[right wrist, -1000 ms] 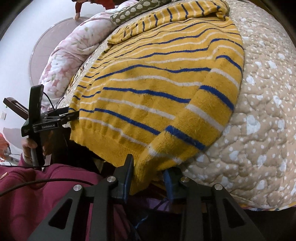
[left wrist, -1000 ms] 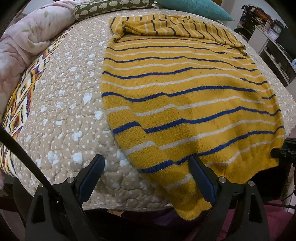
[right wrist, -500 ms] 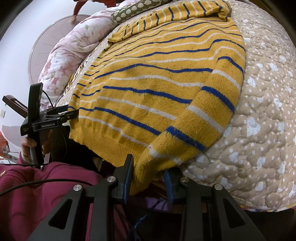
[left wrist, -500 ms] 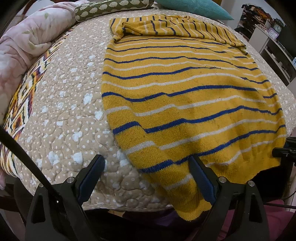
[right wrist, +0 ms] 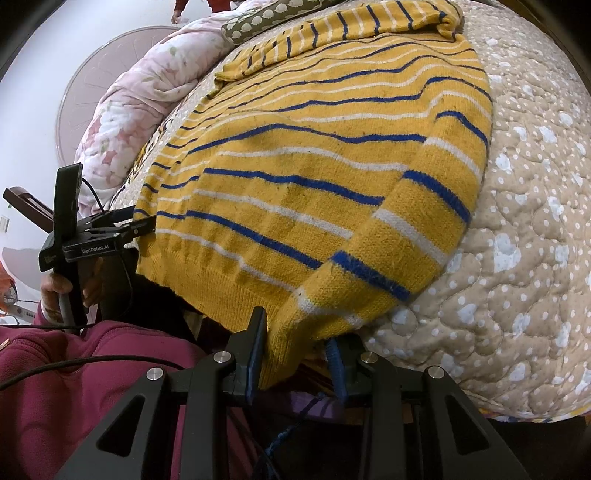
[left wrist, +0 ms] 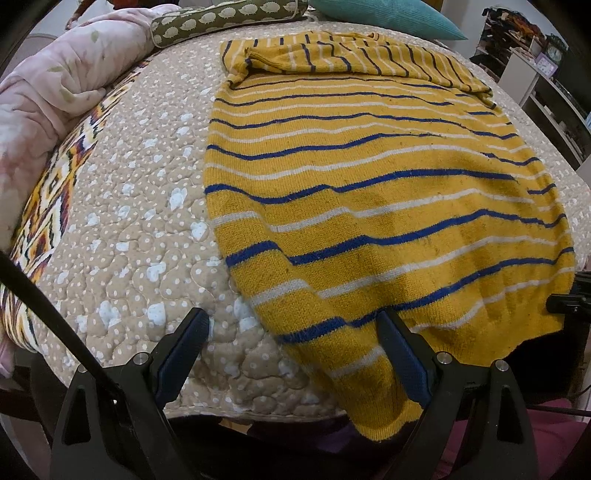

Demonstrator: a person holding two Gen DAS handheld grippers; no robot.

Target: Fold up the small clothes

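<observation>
Left gripper (left wrist: 291,332) has its jaws wide apart, sitting at the near edge of the bed (left wrist: 147,229), with one finger over the bare quilt and the other over the sweater (left wrist: 369,206) hem corner that droops off the edge. It isn't clamped on anything as far as I can see.

Right gripper (right wrist: 295,343) is at the other hem corner. Its jaws are fairly close together with the yellow knit hanging down between them. Looks like it's pinching the fabric, but the pads' contact is partly hidden, so I honestly can't tell if it's really clamped.

The sweater itself is spread flat down the middle of the bed, hem toward the person, and the sleeves look folded in across the top by the collar. A pink blanket (left wrist: 66,85) and a spotted bolster (left wrist: 221,22) sit off at the far side.

Progress-wise I'd say it's early to middle: sleeves tucked, body still full length. What's left is probably grabbing both hem corners and bringing the bottom up toward the collar, then maybe one more fold.
</observation>
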